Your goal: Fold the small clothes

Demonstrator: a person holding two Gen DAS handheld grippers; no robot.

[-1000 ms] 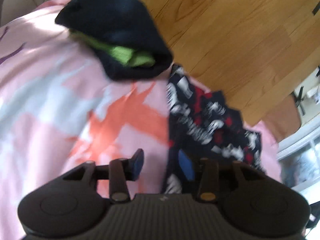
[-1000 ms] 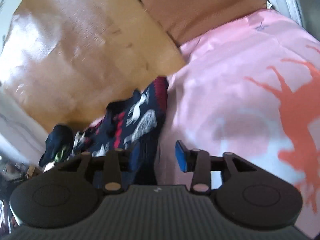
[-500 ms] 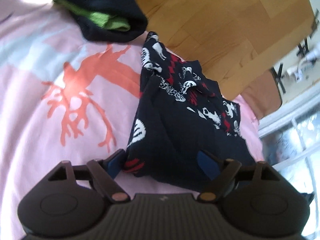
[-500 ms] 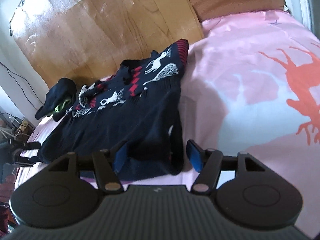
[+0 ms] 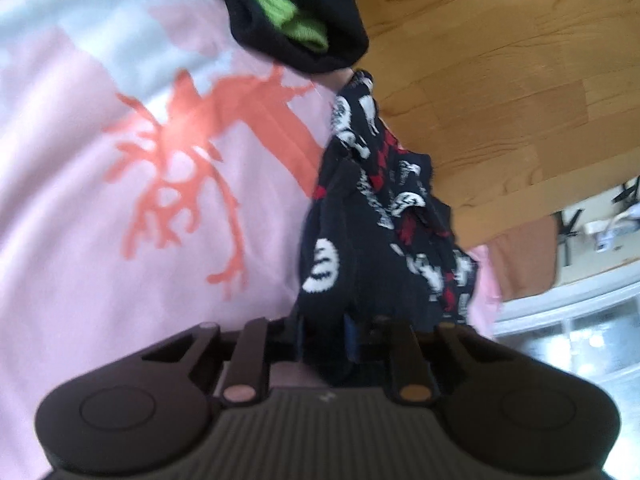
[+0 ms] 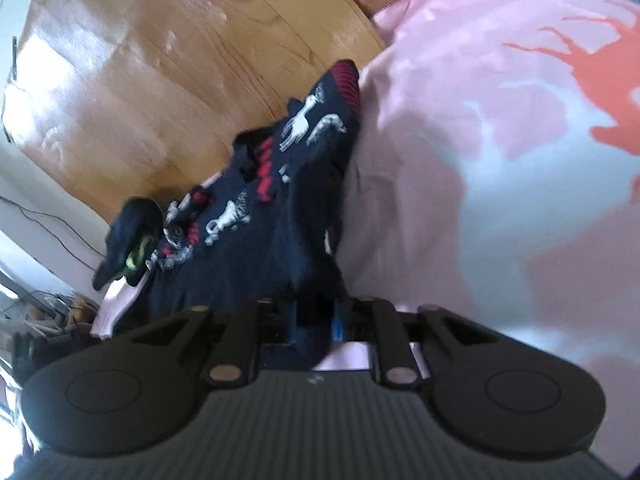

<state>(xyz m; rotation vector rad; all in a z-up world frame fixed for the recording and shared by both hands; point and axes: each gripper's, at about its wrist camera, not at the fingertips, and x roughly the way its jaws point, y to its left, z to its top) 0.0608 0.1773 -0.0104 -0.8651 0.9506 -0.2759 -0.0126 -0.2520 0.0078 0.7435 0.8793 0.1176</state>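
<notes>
Item: sweater (image 5: pixel 360 248), dark knit, on bed (image 5: pixel 100 240) edge | handling: judged soft, light, floppy; best held at near hem corners | left hand-held gripper (image 5: pixel 324 334) closing, clamped on hem | right hand-held gripper (image 6: pixel 314 320) closing, likewise | left view only: window at 4 o'clock | right view only: red cuff at 12 o'clock.

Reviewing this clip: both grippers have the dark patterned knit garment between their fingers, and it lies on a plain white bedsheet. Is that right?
Not quite. The sheet is not plain white: the bed cover is pink with pale patches and orange branching prints, as the left wrist view shows. The rest holds: the left gripper and the right gripper are each closing on the dark knit garment with white and red figures.
</notes>
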